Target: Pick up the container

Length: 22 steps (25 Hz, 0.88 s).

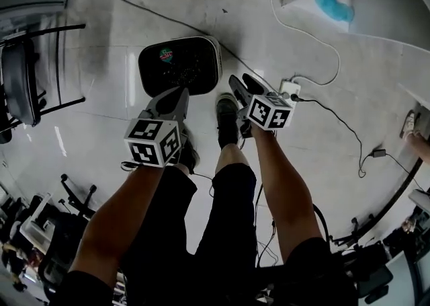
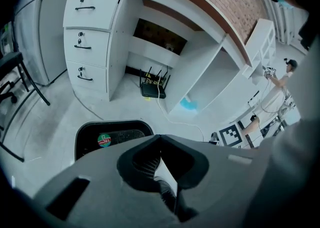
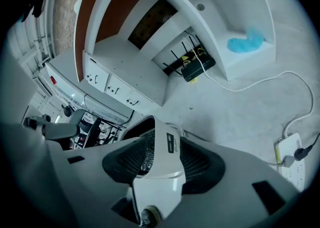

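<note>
**A:** On the floor (image 1: 101, 116) just ahead of me, the container (image 1: 218, 62) sits open side up, dark inside, its long side running across my view.

**B:** Which way is it from your jaws?

**A:** Ahead of both and below. The right gripper (image 1: 243, 86) is off its right near corner. In the right gripper view the white side wall (image 3: 160, 157) stands between the jaws of that gripper (image 3: 165, 139). They are spread wide, and I judge the pads are not yet pressing it.

**B:** And the left?

**A:** The left gripper (image 1: 178, 96) hangs over the near edge. Its own view shows the left gripper (image 2: 159, 138) clenched on nothing, with the bin (image 2: 125, 134) beyond it to the left. I'd take the wall with the right.
</note>
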{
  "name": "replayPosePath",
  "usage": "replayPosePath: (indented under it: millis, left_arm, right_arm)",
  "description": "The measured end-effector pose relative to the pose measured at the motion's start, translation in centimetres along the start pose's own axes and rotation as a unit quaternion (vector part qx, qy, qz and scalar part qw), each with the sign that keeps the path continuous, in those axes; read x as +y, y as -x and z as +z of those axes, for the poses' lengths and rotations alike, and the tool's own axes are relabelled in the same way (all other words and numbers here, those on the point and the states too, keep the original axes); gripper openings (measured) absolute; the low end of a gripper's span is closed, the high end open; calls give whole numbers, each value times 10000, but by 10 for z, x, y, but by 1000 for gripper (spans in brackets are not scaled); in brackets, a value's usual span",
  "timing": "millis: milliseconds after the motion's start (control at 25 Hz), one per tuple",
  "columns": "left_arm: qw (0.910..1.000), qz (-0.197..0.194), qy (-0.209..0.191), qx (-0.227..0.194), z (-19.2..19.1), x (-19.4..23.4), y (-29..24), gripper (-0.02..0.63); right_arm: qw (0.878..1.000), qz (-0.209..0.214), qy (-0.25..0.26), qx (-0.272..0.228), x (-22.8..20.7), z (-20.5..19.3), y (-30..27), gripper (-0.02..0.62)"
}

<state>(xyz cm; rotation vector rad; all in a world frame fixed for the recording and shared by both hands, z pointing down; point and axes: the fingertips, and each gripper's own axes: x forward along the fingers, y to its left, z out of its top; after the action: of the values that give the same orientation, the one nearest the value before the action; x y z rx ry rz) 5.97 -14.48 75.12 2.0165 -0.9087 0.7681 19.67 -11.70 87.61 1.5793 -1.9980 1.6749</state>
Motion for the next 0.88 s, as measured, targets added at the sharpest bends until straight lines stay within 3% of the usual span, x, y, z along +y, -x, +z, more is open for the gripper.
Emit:
replayPosePath:
  millis: [560,880]
  left_arm:
    - [9999,-59,-69,140,-18,34,-51,8]
    - [9996,-122,-187,176,-31,48,-70,9]
  right_arm:
    - [9978,-129,-644,130,-65,-59,-79,173]
    - [9897,307,-1395,114,-84,-75,-115,173]
